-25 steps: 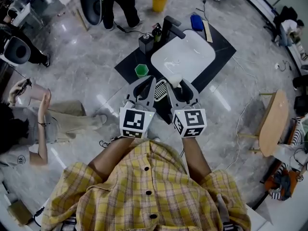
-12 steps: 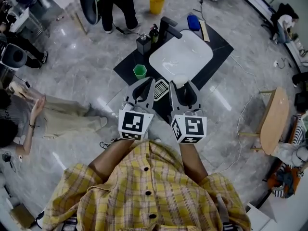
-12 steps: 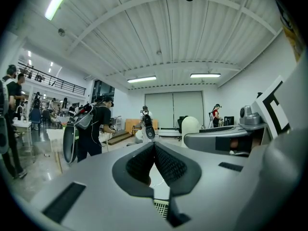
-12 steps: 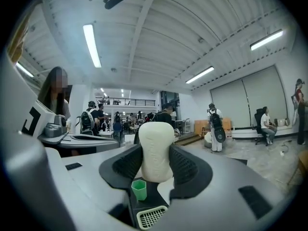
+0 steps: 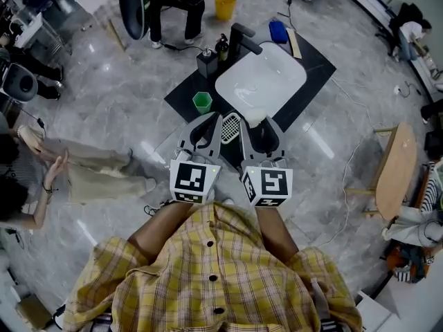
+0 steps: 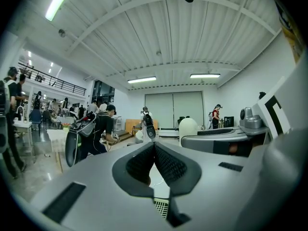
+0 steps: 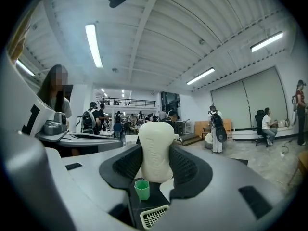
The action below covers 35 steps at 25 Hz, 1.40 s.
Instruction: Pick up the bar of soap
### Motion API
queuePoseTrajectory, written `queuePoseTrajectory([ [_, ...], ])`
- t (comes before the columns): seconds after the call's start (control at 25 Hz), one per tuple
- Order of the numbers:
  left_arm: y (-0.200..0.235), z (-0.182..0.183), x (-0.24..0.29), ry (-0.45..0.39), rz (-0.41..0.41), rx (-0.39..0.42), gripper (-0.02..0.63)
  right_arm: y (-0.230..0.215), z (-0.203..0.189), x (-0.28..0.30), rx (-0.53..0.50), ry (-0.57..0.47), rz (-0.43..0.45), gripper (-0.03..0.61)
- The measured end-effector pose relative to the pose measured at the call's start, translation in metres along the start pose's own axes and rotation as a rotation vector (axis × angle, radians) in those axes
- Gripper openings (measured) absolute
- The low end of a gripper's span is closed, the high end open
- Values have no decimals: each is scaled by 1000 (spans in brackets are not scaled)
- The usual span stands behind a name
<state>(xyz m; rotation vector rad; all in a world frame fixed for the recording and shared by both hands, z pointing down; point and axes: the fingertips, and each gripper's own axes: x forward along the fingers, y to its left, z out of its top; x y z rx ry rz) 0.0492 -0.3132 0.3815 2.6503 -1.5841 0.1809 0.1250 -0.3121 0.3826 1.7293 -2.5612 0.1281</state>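
Note:
The cream bar of soap [image 7: 156, 148] stands upright between the pads of my right gripper [image 7: 156, 163], which is shut on it. In the head view the right gripper [image 5: 257, 121] hangs over the near rim of the white sink [image 5: 270, 75], and the soap's pale end [image 5: 257, 120] shows at its tips. My left gripper [image 5: 219, 118] is held beside it, just left. In the left gripper view the left gripper [image 6: 154, 146] is shut, its jaws meeting at the tips with nothing between them.
A white slotted soap dish [image 5: 231, 127] lies on the black counter [image 5: 181, 94] between the grippers, and a green cup [image 5: 202, 102] stands to its left. A black faucet [image 5: 243, 39] and bottles [image 5: 223, 47] stand behind the sink. People stand on the floor around.
Both grippers have stayed almost still, the right one still holding the soap and drifting slightly left. A person at the left has moved their arm.

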Motion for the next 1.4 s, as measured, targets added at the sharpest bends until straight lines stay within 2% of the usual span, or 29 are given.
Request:
queuePoseTrajectory([
  [0.68,0,0,-7,-4,-5,-3,11,1,6,-6,-21,-19,-25,195],
  [1.4,-4,2,-13,-14,5,5,11,6,5,-10,-29,-27,-3,195],
])
